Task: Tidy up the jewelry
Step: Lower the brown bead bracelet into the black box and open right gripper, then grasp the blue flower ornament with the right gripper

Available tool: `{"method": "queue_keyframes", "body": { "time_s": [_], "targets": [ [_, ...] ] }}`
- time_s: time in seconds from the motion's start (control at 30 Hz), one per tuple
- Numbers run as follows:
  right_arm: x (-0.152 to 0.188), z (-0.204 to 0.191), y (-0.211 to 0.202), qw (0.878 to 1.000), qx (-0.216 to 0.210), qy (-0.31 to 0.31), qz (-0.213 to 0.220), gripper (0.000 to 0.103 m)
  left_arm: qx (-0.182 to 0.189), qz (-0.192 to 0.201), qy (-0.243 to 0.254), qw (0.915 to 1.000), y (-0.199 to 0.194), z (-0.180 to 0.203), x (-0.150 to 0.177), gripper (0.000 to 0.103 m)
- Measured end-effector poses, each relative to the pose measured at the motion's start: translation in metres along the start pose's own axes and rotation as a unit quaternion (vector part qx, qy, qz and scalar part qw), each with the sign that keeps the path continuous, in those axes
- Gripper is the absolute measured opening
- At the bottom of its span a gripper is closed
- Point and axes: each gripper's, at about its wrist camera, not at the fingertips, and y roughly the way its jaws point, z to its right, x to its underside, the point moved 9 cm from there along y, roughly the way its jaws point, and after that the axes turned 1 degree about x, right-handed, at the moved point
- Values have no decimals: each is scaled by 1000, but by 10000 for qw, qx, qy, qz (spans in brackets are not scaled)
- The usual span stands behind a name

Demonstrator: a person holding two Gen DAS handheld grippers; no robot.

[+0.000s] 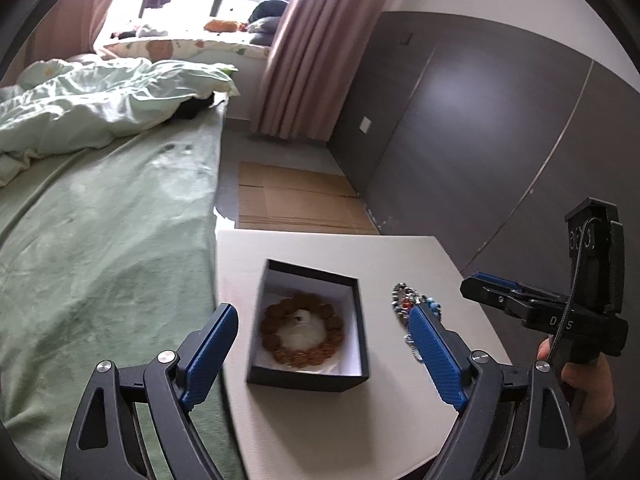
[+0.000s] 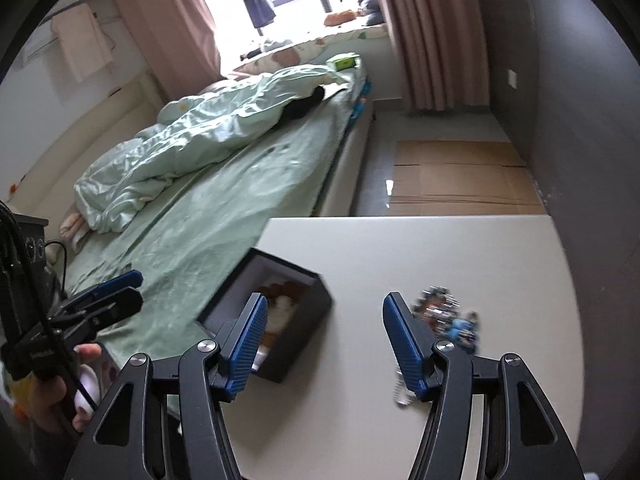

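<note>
Right hand-held gripper [image 1: 480, 286] body reads "D S" — middle letters hidden.

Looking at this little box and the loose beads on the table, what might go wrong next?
The black box, holding a brown bead bracelet, sits near the table edge beside the bed; a nudge might tip it off. The colourful bead jewelry lies in a tangled heap, so the fingers may lift only part, or drag it. Both the left gripper and right gripper are open close together and might bump.
</note>
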Motion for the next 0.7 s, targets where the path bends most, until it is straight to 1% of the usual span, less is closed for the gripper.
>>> {"method": "queue_keyframes", "body": {
  "time_s": [0.27, 0.43, 0.6, 0.7],
  "targets": [
    [17, 58, -9, 9981, 105, 601, -36, 61, 113, -115, 161, 9997, 16, 28, 2, 88],
    [29, 80, -7, 9957, 66, 916, -91, 61, 86, -251, 200, 9994, 30, 39, 5, 88],
    [39, 99, 4, 9926, 5, 1206, -165, 61, 92, -357, 168, 9992, 43, 46, 9, 88],
    [43, 108, 20, 9909, -34, 1316, -279, 61, 82, -426, 119, 9990, 52, 50, 11, 88]
  ]
}}
